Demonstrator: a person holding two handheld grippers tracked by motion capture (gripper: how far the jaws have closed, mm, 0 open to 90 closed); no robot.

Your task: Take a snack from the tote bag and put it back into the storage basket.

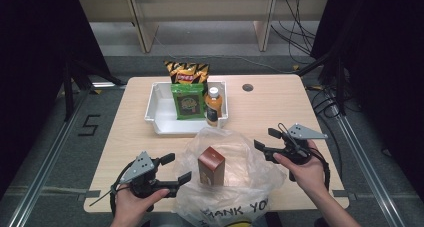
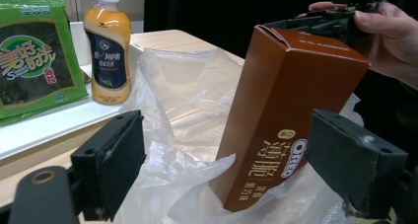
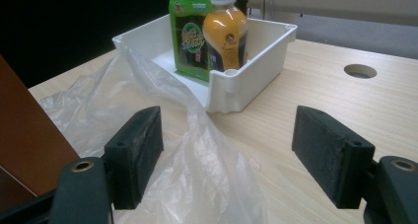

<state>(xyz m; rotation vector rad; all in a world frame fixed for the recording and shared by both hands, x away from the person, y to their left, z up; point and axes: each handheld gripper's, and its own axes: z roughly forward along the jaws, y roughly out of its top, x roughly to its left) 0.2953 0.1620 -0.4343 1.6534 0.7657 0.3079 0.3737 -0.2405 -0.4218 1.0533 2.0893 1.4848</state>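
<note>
A brown Oreo box [image 1: 211,165] stands upright inside a clear plastic bag [image 1: 240,157] at the table's front middle. My left gripper [image 1: 178,167] is open just left of the bag. In the left gripper view the box [image 2: 291,100] stands between and beyond the spread jaws of the left gripper [image 2: 231,155], untouched. My right gripper [image 1: 266,138] is open at the bag's right edge. In the right gripper view the bag's film [image 3: 197,174] runs between the jaws of the right gripper [image 3: 226,155], which are wide apart, and the box [image 3: 24,135] shows at the left edge.
A white bin [image 1: 157,118] at the back middle holds a green snack pack [image 1: 188,102], an orange drink bottle [image 1: 212,107] and a yellow chip bag [image 1: 187,72]. A cable hole [image 1: 247,87] lies to its right. Bare tabletop lies on both sides.
</note>
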